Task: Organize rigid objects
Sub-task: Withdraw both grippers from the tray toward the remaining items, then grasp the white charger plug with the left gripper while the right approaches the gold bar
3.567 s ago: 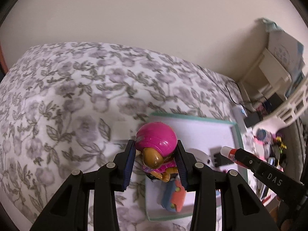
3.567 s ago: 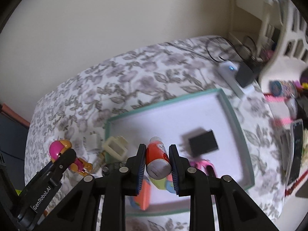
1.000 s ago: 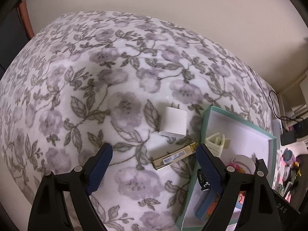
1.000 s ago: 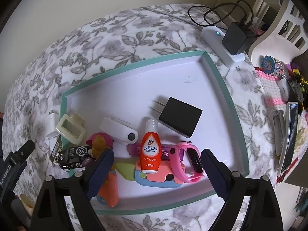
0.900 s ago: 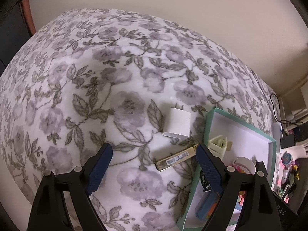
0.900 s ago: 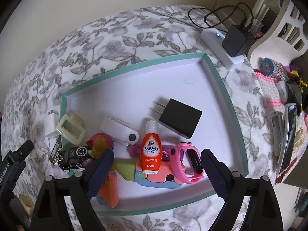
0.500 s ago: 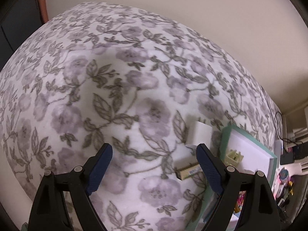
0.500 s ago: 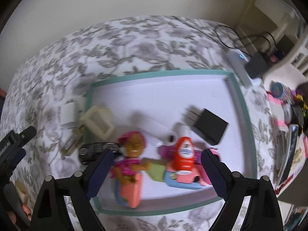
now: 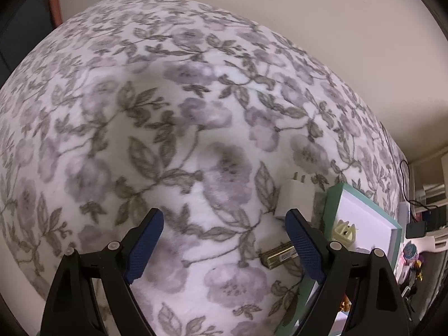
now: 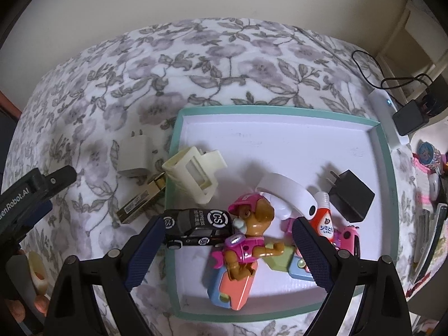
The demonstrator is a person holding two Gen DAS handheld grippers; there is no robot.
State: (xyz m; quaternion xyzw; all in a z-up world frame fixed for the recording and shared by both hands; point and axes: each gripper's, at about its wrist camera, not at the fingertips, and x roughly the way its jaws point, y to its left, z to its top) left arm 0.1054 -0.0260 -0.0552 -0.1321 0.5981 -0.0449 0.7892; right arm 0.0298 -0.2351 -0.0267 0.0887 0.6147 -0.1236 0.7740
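Both tools spread, empty: right tool (image 10: 226,236) above the tray (image 10: 386,151), left tool (image 9: 224,225) probably beside it.

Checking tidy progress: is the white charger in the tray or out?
Out. The white charger lies on the floral cover, left of the tray's teal rim.

Dim, warm indoor light, evenly spread. Floral blanket (image 9: 173,128) rendered soft and smeared throughout left view, motion blur suspected. Right view sharper: white tray (image 10: 274,142) brightly lit, no glare seen on its floor. Short soft shadows cast leftward, toward tray's left rim, by black charger (image 10: 351,196) and white curved piece (image 10: 282,193). Heavy fisheye bending and black vignette noted at corners beyond blanket.
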